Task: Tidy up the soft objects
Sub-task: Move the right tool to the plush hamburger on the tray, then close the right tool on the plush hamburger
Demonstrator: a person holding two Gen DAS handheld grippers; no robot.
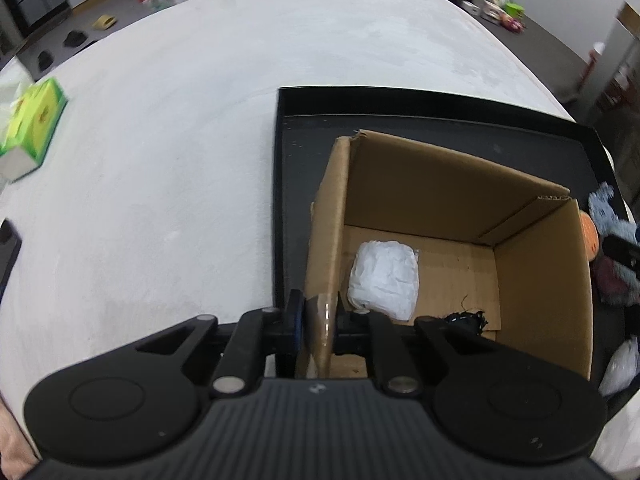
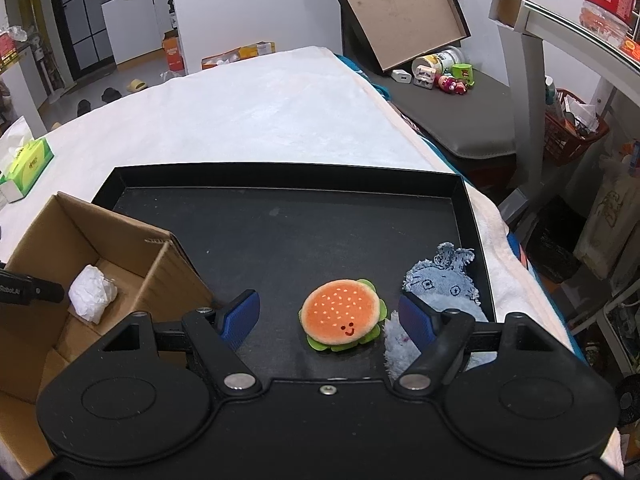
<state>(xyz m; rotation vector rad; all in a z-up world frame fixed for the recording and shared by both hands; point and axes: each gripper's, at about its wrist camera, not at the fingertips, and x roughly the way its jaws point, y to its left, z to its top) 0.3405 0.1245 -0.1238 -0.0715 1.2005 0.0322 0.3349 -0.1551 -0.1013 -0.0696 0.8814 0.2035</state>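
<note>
- Our left gripper (image 1: 318,320) pinches the brown cardboard box (image 1: 440,216) wall; a white crumpled bundle (image 1: 384,280) lies just ahead
- Our right gripper (image 2: 330,316) is spread wide — the orange plush burger (image 2: 341,314) sits between its fingers

You work over a bed (image 2: 256,112) covered with a white fleecy blanket (image 1: 192,128). A black tray (image 2: 280,216) lies flat on the blanket at your near right, its far rim running across the cover. A green tissue box (image 2: 28,162) sits on the blanket well to the left of the tray, with a white tissue poking out of its top. At the far left edge a dark flat thing (image 1: 8,252) rests on the blanket; what it is cannot be told.
</note>
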